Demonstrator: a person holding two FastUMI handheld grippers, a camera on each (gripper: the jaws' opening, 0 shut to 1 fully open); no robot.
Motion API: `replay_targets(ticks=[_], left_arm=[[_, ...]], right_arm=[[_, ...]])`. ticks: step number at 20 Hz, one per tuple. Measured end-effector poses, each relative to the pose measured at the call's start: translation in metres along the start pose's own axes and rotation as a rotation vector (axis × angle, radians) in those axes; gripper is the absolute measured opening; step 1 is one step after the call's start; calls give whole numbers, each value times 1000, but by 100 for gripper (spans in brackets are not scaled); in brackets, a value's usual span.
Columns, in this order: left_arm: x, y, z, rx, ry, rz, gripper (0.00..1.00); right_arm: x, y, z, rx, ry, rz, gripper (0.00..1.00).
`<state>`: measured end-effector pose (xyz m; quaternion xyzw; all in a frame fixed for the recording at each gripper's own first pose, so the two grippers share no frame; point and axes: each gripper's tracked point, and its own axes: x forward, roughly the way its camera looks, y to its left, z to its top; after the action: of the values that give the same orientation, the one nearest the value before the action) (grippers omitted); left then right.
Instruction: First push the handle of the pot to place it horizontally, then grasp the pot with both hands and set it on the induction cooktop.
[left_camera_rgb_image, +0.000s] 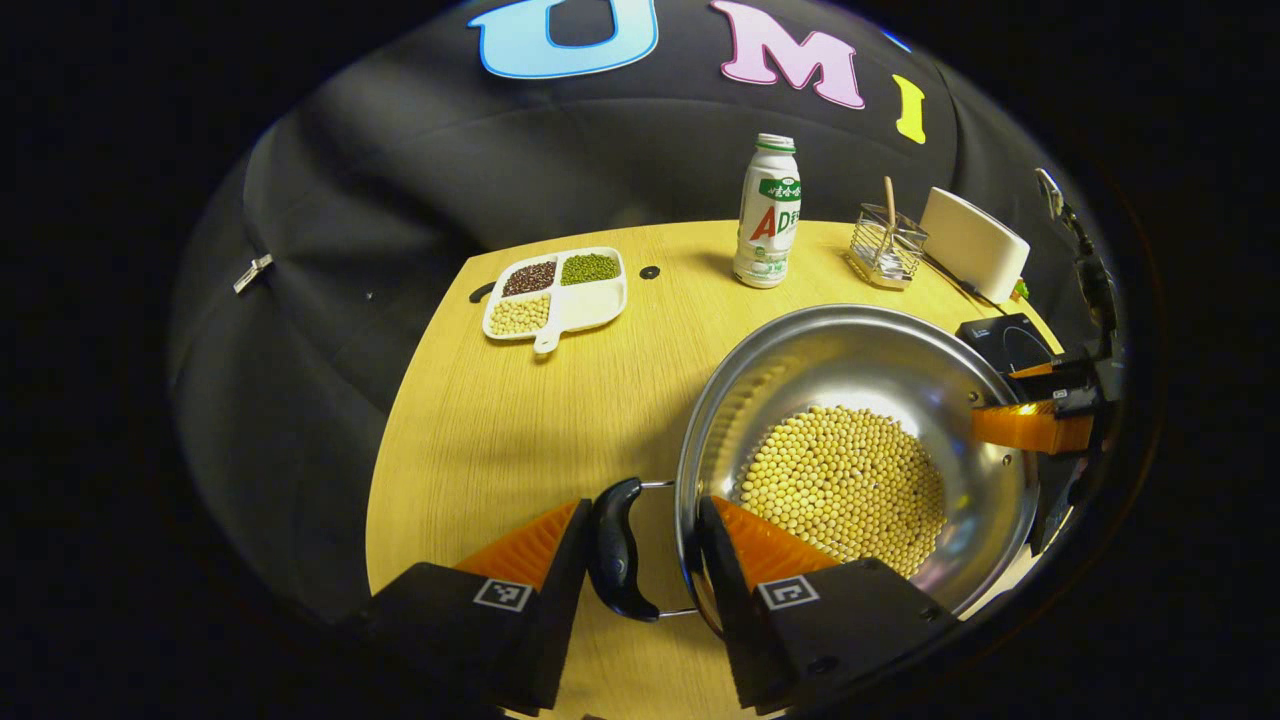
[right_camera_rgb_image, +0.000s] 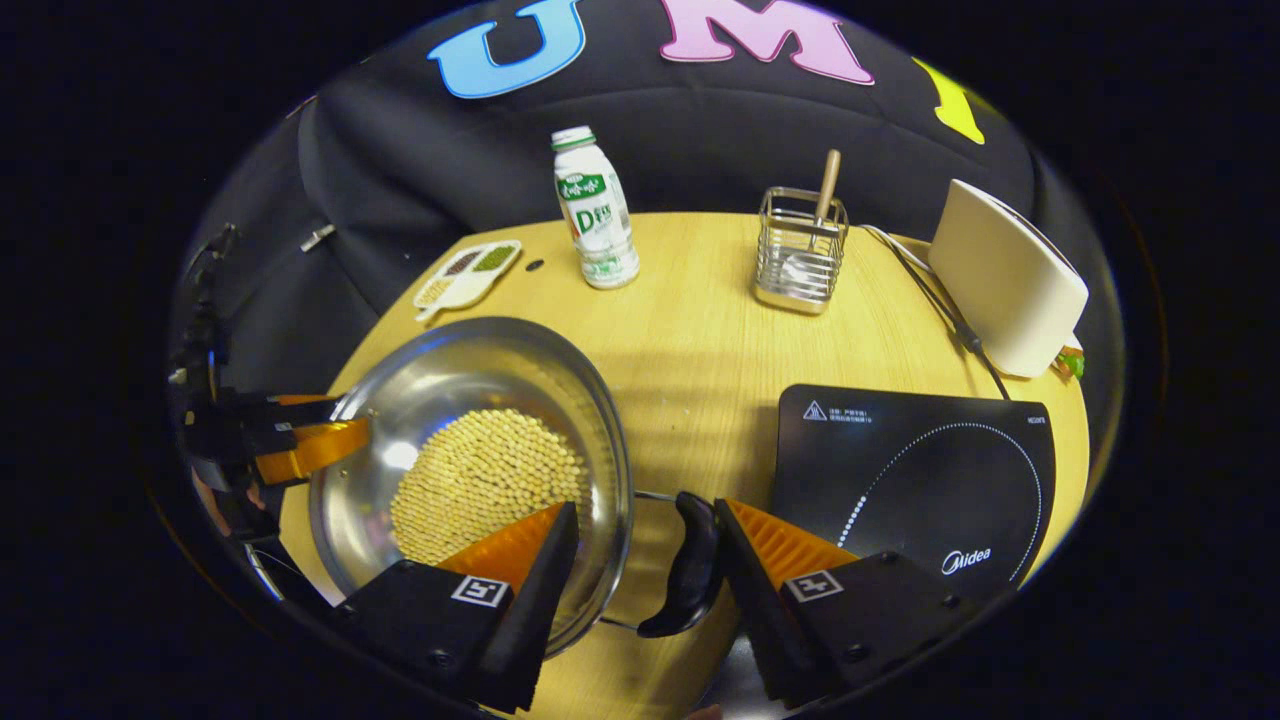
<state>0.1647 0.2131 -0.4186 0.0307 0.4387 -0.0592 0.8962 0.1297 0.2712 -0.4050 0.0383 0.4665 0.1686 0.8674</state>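
1. The table (left_camera_rgb_image: 480, 440) is light wood and carries everything here.
2. The pot (left_camera_rgb_image: 850, 400) is a wide steel one holding a bed of pale beans (left_camera_rgb_image: 845, 490). It stands on the table left of the cooktop (right_camera_rgb_image: 915, 490), a flat black slab, and apart from it.
3. In the left gripper view, the left claw (left_camera_rgb_image: 640, 545) straddles the pot's near side: one finger lies outside the black handle (left_camera_rgb_image: 615, 550), the other inside the bowl, over the rim. The handle and rim sit between them. Whether both fingers press cannot be told.
4. In the right gripper view, the right claw (right_camera_rgb_image: 640, 560) straddles the opposite side the same way: one finger inside the bowl, the other just outside the second handle (right_camera_rgb_image: 690, 575). Its grip cannot be judged either.
5. At the back stand a white bottle (right_camera_rgb_image: 595, 210), a wire holder (right_camera_rgb_image: 800, 255) with a wooden stick, a white box (right_camera_rgb_image: 1005, 280) and a divided dish (left_camera_rgb_image: 557, 292) of beans.
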Motion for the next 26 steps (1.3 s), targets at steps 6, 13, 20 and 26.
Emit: replay_targets(ticks=[6,13,20,26], left_arm=[[2,0,-2,-23,5,22,69],[-11,-2,3,-35,-4,43,59],[-58,-15,17,-19,-1,45,57],[-85,-58,41,1,-6,25,57]], right_arm=[[2,-7,-3,-8,29,-60,67],[0,-6,-4,9,52,-57,52],[-46,-10,6,31,62,-25,48],[-87,-48,12,62,58,-41,51]])
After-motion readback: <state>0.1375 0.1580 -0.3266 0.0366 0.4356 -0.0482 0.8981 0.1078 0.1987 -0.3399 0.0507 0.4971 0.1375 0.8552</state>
